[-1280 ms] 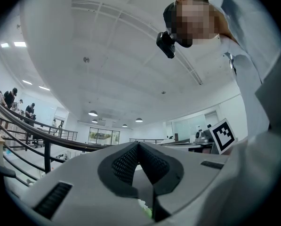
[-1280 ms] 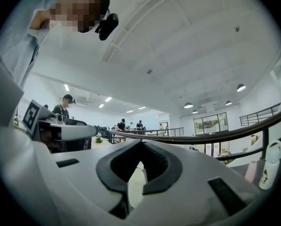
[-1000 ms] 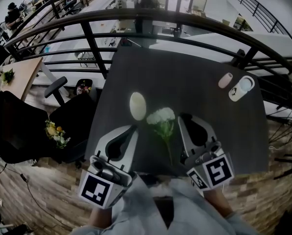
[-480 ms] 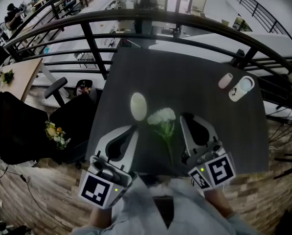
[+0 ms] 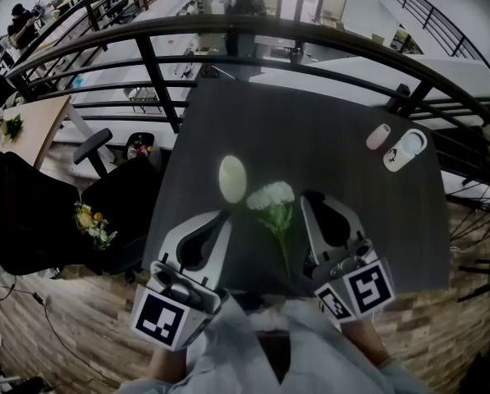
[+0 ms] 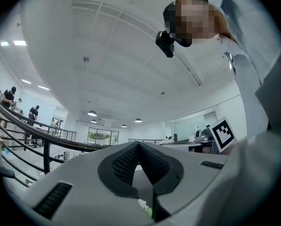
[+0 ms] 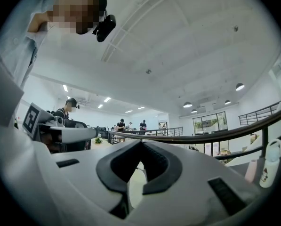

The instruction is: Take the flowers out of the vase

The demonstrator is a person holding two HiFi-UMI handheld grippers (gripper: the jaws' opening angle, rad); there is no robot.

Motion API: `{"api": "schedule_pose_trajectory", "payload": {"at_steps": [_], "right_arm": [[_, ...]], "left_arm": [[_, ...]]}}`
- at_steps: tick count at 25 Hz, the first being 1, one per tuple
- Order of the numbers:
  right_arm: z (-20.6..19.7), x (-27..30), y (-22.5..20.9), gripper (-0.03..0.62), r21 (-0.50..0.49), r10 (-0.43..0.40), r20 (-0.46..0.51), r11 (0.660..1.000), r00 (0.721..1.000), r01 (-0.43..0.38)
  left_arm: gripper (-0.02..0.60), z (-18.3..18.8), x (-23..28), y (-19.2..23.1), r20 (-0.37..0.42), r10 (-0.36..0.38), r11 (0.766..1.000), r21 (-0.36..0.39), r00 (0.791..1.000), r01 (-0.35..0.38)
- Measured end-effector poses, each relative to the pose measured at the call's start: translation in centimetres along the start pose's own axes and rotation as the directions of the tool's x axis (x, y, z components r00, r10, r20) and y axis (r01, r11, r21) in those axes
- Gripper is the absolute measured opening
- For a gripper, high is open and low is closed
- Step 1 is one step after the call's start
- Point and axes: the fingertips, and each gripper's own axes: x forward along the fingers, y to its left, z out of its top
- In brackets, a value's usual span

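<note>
clock reference: head view, 12 o'clock at the top edge
left gripper: held over the near part of the table, at 8 o'clock of the flower head; jaws seen closed tip to tip in the left gripper view, nothing clamped between them
right gripper: held at 3 o'clock of the flower head, body trailing toward 5 o'clock; jaws brought fully together in the right gripper view, nothing gripped
marker cubes: one carried at the rear of each gripper, nearest the person
flower: found outside the vase, laid flat on the table between the two grippers; white head pointed to 12 o'clock, green stem run toward 6 o'clock; kept apart from both pairs of jaw tips
vase: white, seen from above as an oval; stood at 10 o'clock of the flower head, just beside it; contact with the petals not resolved
table: dark grey top
far corner: a pink capsule-shaped item and a white bottle placed side by side at 2 o'clock, well apart from the flower
railing: black bars curved past the table at 12 o'clock
chair: black, off the table at 9 o'clock; a small yellow bunch seen against it
sleeves: pale fabric noted at 6 o'clock
</note>
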Motion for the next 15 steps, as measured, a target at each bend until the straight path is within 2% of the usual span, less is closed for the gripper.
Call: {"api": "schedule_pose_trajectory", "payload": {"at_steps": [15], "right_arm": [[-0.12, 0.32, -0.41, -0.003, 0.002, -0.004, -0.013, 1.0, 1.0, 0.004]], "left_arm": [[-0.002, 0.2, 0.16, 0.5, -0.002, 0.01, 1.0, 0.0, 1.0, -0.01]]}}
